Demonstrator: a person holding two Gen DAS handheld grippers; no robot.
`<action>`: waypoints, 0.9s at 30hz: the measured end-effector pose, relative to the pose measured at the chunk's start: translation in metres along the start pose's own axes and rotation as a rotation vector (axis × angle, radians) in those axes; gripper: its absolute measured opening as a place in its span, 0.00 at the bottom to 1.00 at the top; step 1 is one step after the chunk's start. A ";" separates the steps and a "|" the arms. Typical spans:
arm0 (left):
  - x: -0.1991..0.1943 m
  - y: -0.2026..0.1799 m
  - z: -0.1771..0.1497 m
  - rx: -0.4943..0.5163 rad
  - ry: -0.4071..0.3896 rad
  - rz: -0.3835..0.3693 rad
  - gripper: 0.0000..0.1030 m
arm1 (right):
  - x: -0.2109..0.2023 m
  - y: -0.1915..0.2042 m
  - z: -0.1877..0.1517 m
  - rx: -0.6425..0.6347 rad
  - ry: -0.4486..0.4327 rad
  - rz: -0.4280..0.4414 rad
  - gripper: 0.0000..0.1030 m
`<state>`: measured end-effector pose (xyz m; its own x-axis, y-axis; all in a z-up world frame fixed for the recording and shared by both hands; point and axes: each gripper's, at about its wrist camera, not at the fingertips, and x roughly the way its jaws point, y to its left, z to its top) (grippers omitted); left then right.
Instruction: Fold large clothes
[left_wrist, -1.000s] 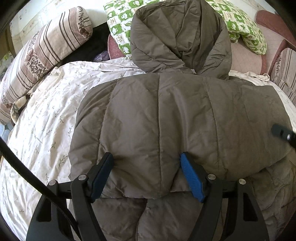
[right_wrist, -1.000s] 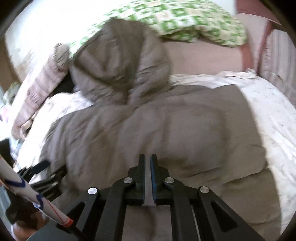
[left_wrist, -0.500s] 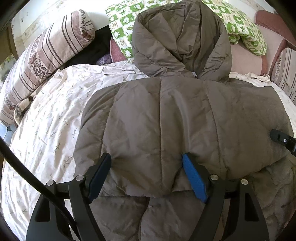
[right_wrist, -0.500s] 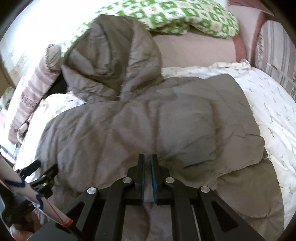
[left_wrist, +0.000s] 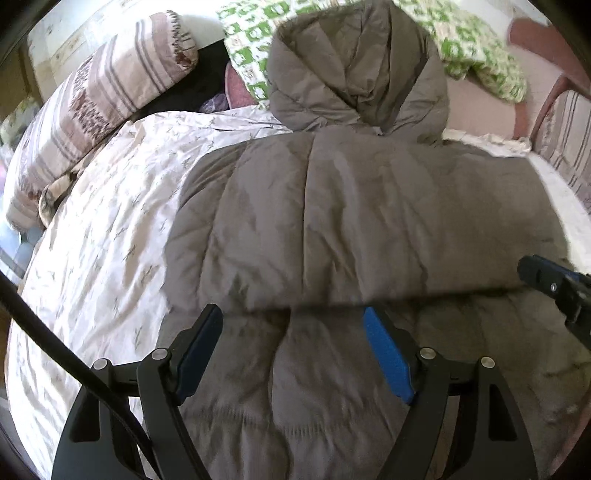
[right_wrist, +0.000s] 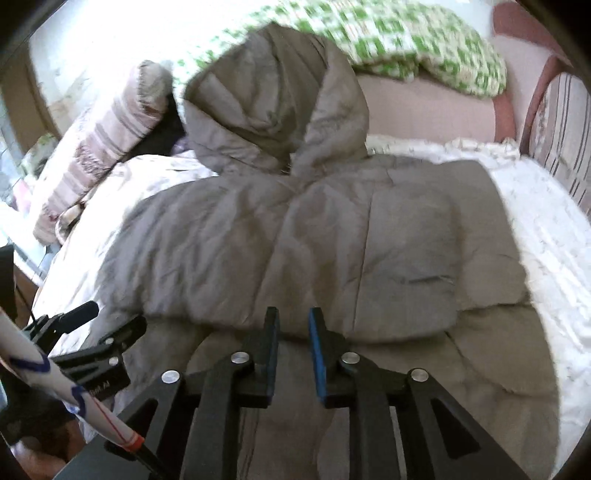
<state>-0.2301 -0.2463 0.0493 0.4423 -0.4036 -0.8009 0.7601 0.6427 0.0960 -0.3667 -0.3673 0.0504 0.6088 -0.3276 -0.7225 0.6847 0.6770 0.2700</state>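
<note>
A grey-brown hooded padded jacket lies flat on the bed, its upper layer folded over a lower one, the hood at the far end. My left gripper stands open over the lower layer; the fold's near edge lies just past its blue pads, which press on nothing. In the right wrist view the jacket fills the middle. My right gripper hangs above the fold's near edge. Its jaws are opening, with only a narrow gap and no cloth pinched. Each gripper shows in the other's view: right gripper, left gripper.
A white patterned sheet covers the bed around the jacket. A striped pillow lies at the far left, a green checked pillow behind the hood, a striped cushion at the right. A black cable crosses the left wrist view.
Both grippers have drawn back toward the near edge; the fold's edge that sat between the left pads now lies ahead of them. The right jaws have parted.
</note>
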 end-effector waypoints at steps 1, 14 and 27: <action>-0.008 0.002 -0.007 -0.018 0.002 -0.012 0.76 | -0.012 0.002 -0.006 -0.006 -0.009 0.009 0.20; -0.057 -0.005 -0.137 -0.074 0.103 0.060 0.76 | -0.056 -0.001 -0.131 0.006 0.175 0.043 0.29; -0.134 -0.044 -0.132 -0.048 -0.133 0.020 0.76 | -0.103 -0.045 -0.131 0.084 0.035 -0.028 0.31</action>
<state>-0.3853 -0.1343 0.0748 0.5187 -0.4711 -0.7135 0.7283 0.6805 0.0801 -0.5131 -0.2781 0.0296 0.5756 -0.3219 -0.7517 0.7334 0.6098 0.3004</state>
